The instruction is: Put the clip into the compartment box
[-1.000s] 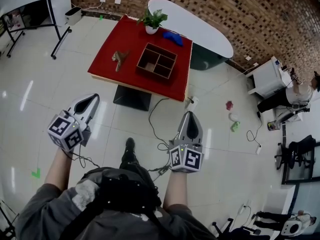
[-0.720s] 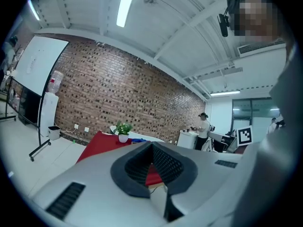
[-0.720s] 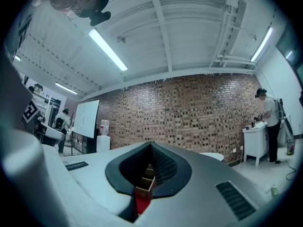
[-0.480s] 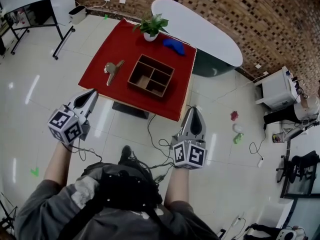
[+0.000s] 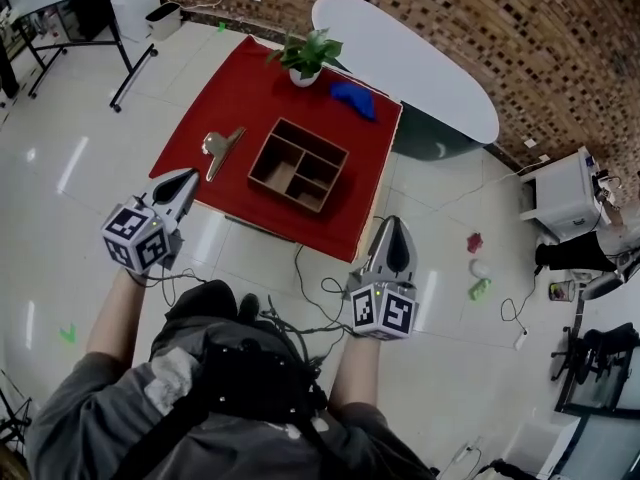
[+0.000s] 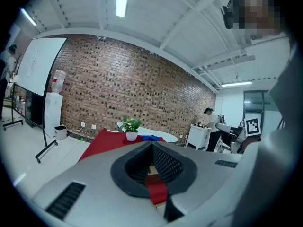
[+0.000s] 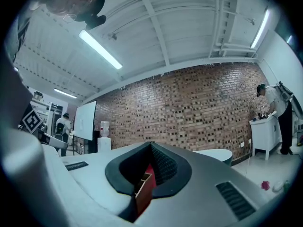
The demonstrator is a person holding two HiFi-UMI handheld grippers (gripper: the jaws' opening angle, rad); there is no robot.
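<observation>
Glossy white tiles (image 5: pixel 60 168) reflect the ceiling lights under the person, and thin dark cables (image 5: pixel 312 280) loop across them. Nearest, the left gripper (image 5: pixel 184 178) and right gripper (image 5: pixel 392 226) are smooth grey tapered shells with ribbed black pads. Each has its jaws brought together at the tips and holds nothing. Both are short of the table (image 5: pixel 250 88), a square top draped in matte red cloth.

On the cloth at 12 o'clock from the left gripper lies the clip (image 5: pixel 221 149), a dull bronze metal piece with a broad body and a narrower handle. It lies flat, near the box (image 5: pixel 266 150) at its 9 o'clock but apart from it. The box is brown wood and rectangular. Thin walls split it into four compartments, and only their wooden bottoms show.

Farther, at the box's 12 o'clock, is a leafy plant (image 5: pixel 306 56) in a white pot. A blue thing (image 5: pixel 352 98) lies at 1 o'clock. Beyond are a white oval table (image 5: pixel 400 58) and a rough brick wall (image 5: pixel 450 18).
</observation>
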